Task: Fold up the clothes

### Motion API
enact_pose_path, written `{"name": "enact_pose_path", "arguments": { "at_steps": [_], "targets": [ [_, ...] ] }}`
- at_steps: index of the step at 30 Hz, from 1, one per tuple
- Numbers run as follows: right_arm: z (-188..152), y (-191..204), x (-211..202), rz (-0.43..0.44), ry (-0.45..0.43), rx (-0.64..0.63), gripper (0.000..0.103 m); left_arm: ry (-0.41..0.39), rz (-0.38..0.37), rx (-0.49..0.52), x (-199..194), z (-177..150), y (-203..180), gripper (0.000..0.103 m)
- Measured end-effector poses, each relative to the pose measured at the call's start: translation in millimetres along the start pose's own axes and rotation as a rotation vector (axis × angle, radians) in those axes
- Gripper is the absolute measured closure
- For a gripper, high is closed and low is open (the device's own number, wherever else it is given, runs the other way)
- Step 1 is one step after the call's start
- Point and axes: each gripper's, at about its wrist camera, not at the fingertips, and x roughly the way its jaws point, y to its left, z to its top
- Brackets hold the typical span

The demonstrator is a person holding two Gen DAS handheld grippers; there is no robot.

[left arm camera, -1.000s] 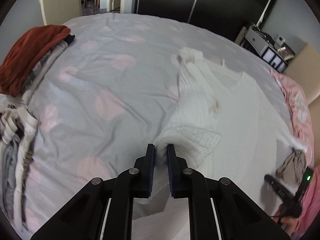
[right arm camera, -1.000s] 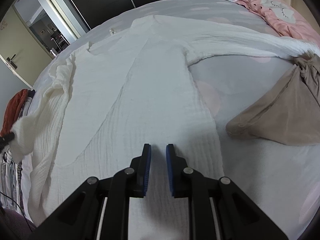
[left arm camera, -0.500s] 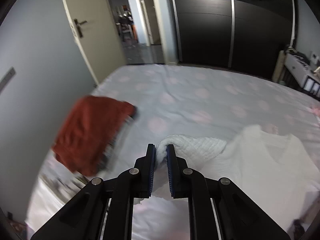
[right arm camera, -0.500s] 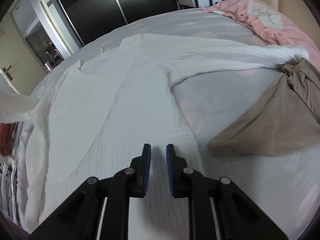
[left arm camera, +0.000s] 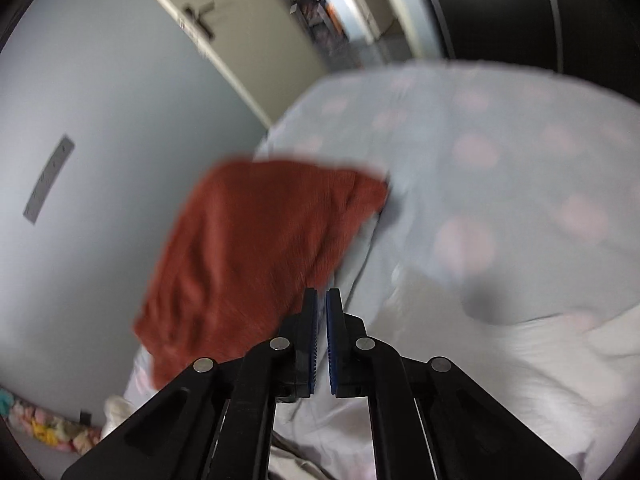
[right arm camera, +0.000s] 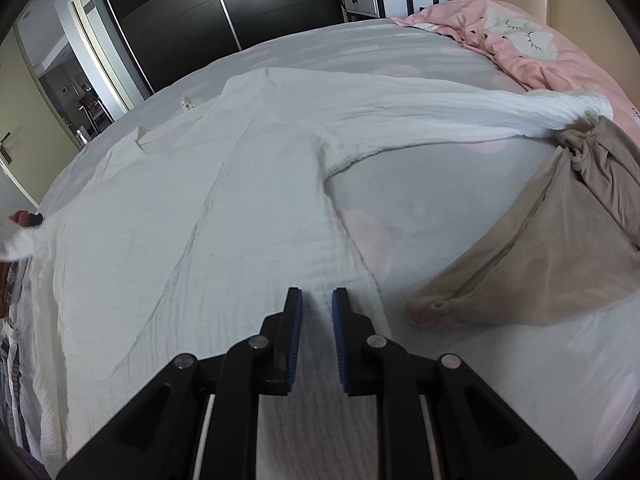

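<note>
A white textured garment (right arm camera: pixel 200 200) lies spread on the grey spotted bed (right arm camera: pixel 420 200), one sleeve (right arm camera: pixel 460 116) stretched out to the right. My right gripper (right arm camera: pixel 317 308) sits at its near hem, its pads a narrow gap apart with white cloth bunched between them. The other sleeve's end (right arm camera: pixel 16 240) shows blurred at the far left edge. My left gripper (left arm camera: pixel 322 300) is closing, its jaws almost together and no cloth seen between them. It points over a rust-red garment (left arm camera: pixel 248 248) at the bed's edge, in a blurred view.
A beige garment (right arm camera: pixel 540 256) lies crumpled to the right of the white one, against a pink duvet (right arm camera: pixel 520 48). Stacked clothes (right arm camera: pixel 8 320) line the bed's left edge. A grey wall (left arm camera: pixel 100 120) and door (left arm camera: pixel 192 28) stand beyond the red garment, dark wardrobes (right arm camera: pixel 240 0) at the back.
The left gripper swung left from the white sleeve toward the red garment; the sleeve cuff it held is gone from between its jaws, which closed further. The right gripper barely moved.
</note>
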Motion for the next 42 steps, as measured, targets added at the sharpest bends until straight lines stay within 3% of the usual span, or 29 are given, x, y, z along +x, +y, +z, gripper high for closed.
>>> {"name": "enact_pose_path", "arguments": {
  "at_steps": [5, 8, 11, 12, 16, 21, 24, 31, 33, 35, 37, 39, 42],
  "targets": [
    [-0.3, 2.7, 3.5, -0.016, -0.010, -0.017, 0.087, 0.170, 0.018, -0.056, 86.4, -36.0, -2.3, 0.098],
    [-0.6, 3.3, 5.5, -0.019, -0.013, -0.019, 0.087, 0.201, -0.078, -0.116, 103.4, -47.0, 3.5, 0.094],
    [-1.6, 2.4, 6.9, -0.020, -0.011, -0.019, 0.087, 0.182, -0.180, -0.164, 103.7, -47.6, 11.7, 0.063],
    [-1.7, 2.6, 6.4, -0.021, -0.012, -0.018, 0.087, 0.174, -0.198, -0.176, 103.7, -48.0, 14.1, 0.060],
    [-2.7, 2.3, 5.8, -0.020, -0.012, -0.018, 0.087, 0.208, -0.218, -0.204, 115.1, -56.2, 16.5, 0.060],
    [-2.1, 2.2, 6.1, -0.020, -0.009, -0.018, 0.087, 0.254, -0.270, -0.316, 122.8, -77.0, 19.4, 0.060],
    [-1.9, 2.5, 5.9, -0.019, -0.008, -0.016, 0.087, 0.293, -0.347, -0.403, 120.8, -81.5, 30.8, 0.060],
    [-2.9, 2.1, 4.0, -0.007, 0.000, -0.007, 0.086, 0.283, -0.440, -0.501, 106.6, -88.9, 50.8, 0.060],
    [-3.0, 2.5, 3.3, -0.007, 0.001, -0.008, 0.086, 0.332, -0.459, -0.513, 115.3, -101.0, 44.3, 0.060],
    [-2.9, 2.3, 2.6, -0.008, 0.002, -0.009, 0.086, 0.361, -0.440, -0.502, 121.0, -112.9, 34.5, 0.060],
    [-3.0, 1.7, 2.4, -0.007, 0.002, -0.009, 0.086, 0.317, -0.400, -0.469, 113.8, -117.8, 27.2, 0.062],
    [-2.9, 1.3, 1.8, -0.006, 0.002, -0.010, 0.086, 0.314, -0.362, -0.455, 103.3, -119.0, 21.7, 0.085],
    [-3.4, 0.3, 0.5, -0.001, 0.002, -0.006, 0.086, 0.294, -0.303, -0.418, 80.8, -116.5, 19.8, 0.091]
  ]
}}
